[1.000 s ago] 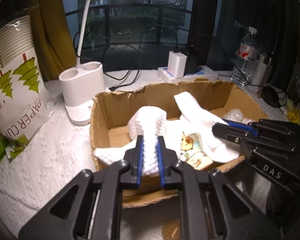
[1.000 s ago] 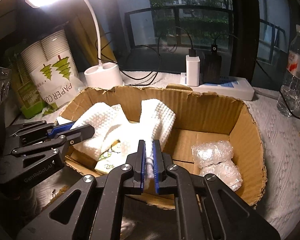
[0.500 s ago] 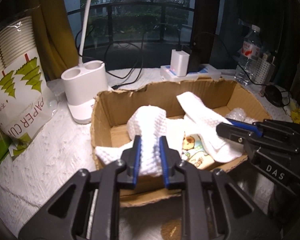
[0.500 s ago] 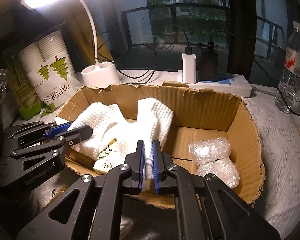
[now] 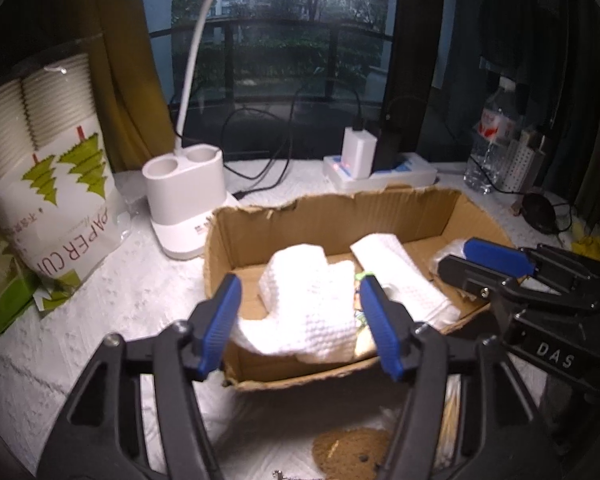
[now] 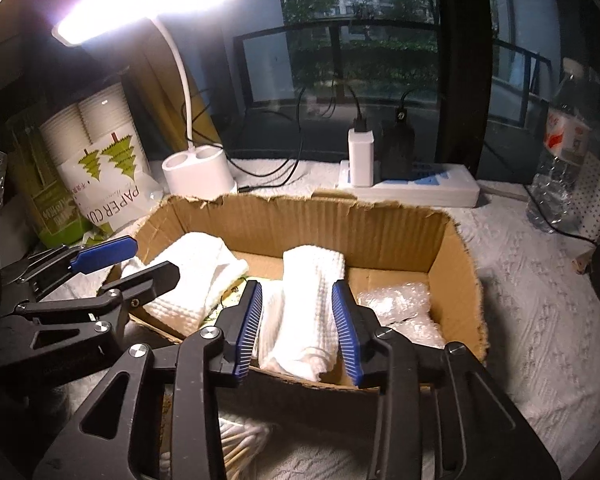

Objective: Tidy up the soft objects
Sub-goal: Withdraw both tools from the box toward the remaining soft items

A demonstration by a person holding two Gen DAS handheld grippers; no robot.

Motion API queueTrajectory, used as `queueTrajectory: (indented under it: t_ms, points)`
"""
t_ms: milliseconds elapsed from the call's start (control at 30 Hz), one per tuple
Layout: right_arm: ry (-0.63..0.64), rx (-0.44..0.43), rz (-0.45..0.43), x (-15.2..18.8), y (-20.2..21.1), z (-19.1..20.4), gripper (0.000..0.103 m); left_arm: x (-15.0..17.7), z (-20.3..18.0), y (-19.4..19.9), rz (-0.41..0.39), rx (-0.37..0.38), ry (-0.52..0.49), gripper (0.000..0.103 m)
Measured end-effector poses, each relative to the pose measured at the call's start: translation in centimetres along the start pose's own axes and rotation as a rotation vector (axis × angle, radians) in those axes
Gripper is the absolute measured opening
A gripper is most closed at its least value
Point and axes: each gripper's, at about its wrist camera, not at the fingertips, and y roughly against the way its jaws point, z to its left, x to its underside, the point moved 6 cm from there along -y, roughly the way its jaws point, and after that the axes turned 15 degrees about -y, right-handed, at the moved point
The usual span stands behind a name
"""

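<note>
A white waffle towel lies draped in the cardboard box, one end hanging over the near rim. My left gripper is open, its blue pads either side of the towel's left fold without touching it. My right gripper is open around the towel's right fold. A printed packet peeks from under the towel. Bubble wrap sits in the box's right end. The right gripper also shows at the right of the left wrist view; the left gripper shows at the left of the right wrist view.
A white desk lamp base stands behind the box's left corner. A paper cup pack stands at the left. A power strip with chargers and a water bottle stand behind. A cork coaster and cotton swabs lie near me.
Both grippers have opened and let go of the towel, which has settled lower into the box. Both grippers have drawn back and up a little.
</note>
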Motion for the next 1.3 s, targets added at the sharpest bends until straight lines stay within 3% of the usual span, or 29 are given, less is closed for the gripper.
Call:
queueTrajectory:
  t_ms: [633,1300]
  points:
    - [0.008,0.014,-0.072,0.7,5.6,1.4,0.04,-0.7,-0.6,6.0,-0.083,-0.017,-0.009,0.064]
    - [0.008,0.029,-0.095,3.6,9.5,2.0,0.04,1.1,-2.4,10.1,-0.117,-0.005,-0.02,0.064]
